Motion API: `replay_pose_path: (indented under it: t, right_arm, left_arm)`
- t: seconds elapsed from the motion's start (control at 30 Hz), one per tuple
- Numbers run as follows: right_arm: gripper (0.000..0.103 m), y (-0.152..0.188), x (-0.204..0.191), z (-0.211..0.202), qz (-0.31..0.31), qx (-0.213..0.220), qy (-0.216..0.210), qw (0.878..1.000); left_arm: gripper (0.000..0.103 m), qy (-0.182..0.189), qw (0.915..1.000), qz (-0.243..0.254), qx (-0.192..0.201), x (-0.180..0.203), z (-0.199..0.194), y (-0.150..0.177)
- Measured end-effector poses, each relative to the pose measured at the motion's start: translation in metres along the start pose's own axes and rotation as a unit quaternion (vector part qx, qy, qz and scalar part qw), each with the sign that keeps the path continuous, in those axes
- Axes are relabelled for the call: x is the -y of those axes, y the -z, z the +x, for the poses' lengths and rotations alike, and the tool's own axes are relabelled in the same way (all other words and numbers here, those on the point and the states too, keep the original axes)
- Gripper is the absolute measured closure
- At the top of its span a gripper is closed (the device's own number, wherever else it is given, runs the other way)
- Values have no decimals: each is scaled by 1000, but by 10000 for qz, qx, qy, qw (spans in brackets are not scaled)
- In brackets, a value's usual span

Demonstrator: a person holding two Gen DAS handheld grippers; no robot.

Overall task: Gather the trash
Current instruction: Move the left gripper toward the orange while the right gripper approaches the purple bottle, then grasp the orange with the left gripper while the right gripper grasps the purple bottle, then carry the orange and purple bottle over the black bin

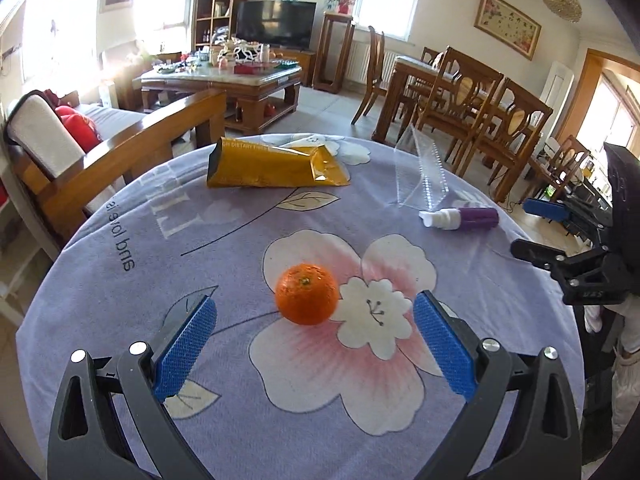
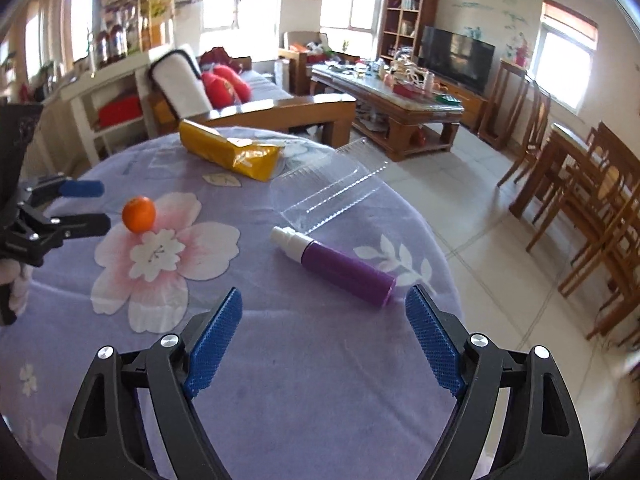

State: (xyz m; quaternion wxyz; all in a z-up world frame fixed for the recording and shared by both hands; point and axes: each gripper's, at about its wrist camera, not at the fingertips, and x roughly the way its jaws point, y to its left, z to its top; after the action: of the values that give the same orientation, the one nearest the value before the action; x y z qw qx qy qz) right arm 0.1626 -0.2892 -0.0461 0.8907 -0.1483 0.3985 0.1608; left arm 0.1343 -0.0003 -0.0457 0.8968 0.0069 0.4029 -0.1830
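Both claws gape empty: left gripper (image 1: 314,344) lines up near the orange (image 1: 307,294), right gripper (image 2: 323,334) near the purple bottle (image 2: 340,270), each readied to grab

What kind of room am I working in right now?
Most likely a home's living and dining room: a television, a wooden sofa, and a dining table with chairs beyond the cloth-covered table.

Left gripper (image 1: 315,344) jaws wide apart, nothing gripped; right gripper (image 2: 323,338) likewise, tilted downward.
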Motion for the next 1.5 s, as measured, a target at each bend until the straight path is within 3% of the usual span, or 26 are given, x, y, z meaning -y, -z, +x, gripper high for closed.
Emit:
replay_pose_path:
  t: [0.2,0.3,0.47,0.57,0.73,0.83,0.87,1.2,1.5]
  right_arm:
    - [31,-10,7,47,-452,-397,63,9982]
    - [31,-15,14,63,-485,-511,22,9975]
    - [48,-17,22,73,-342,-662,-393,9964]
    - [61,-16,22,70,-227,-737,-581,9953]
    - [78,-14,11,64,-74,-809,-757,9938]
    - [78,-7,3,57,134,-781,-961,9922]
    - [78,-4,1,53,245,-765,-1064,9911]
    - [78,34,-6,-13,1328,-139,-1947,9717]
    - [78,90,9,-84,2086,533,-2087,9540]
  left_arm:
    - [5,10,9997,12,-261,-5,18,-1]
    - [6,5,9993,11,-387,-9,26,2]
    - [10,51,9991,40,-415,-12,28,6]
    - [20,-81,9989,191,-418,-9,28,5]
    - [49,-272,9976,501,-391,-4,25,6]
    - [65,-140,9977,562,-362,-5,22,7]
    - [66,-128,9976,578,-352,-6,21,8]
    - [66,161,9973,712,-107,14,-5,16]
    - [66,611,9909,1101,484,86,-58,25]
